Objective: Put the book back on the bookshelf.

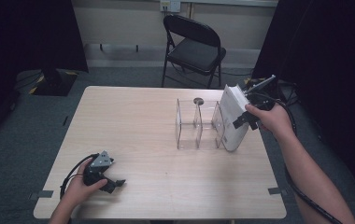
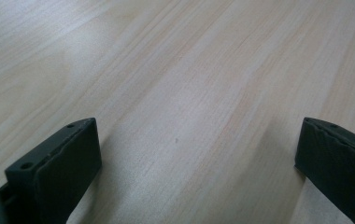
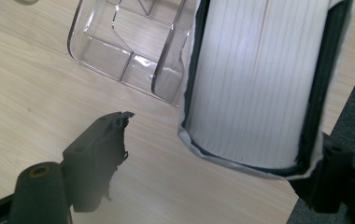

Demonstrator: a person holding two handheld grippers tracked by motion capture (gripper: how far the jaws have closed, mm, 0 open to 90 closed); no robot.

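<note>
A thick white book (image 1: 233, 116) stands tilted at the right end of a clear plastic divider rack (image 1: 196, 126) on the table, leaning against it. My right gripper (image 1: 243, 120) is at the book's right side, and the book sits between its spread jaws. In the right gripper view the book's page edge (image 3: 255, 79) faces me. One jaw lies by its cover and the other stands well clear, so my right gripper (image 3: 224, 140) is open. The rack (image 3: 119, 51) lies just beyond. My left gripper (image 1: 112, 183) rests open at the front left, its jaws (image 2: 199, 154) wide over bare wood.
The light wooden table (image 1: 133, 121) has a small dark round spot (image 1: 198, 101) behind the rack. A black folding chair (image 1: 194, 46) stands beyond the far edge. The book is close to the table's right edge, with grey carpet below.
</note>
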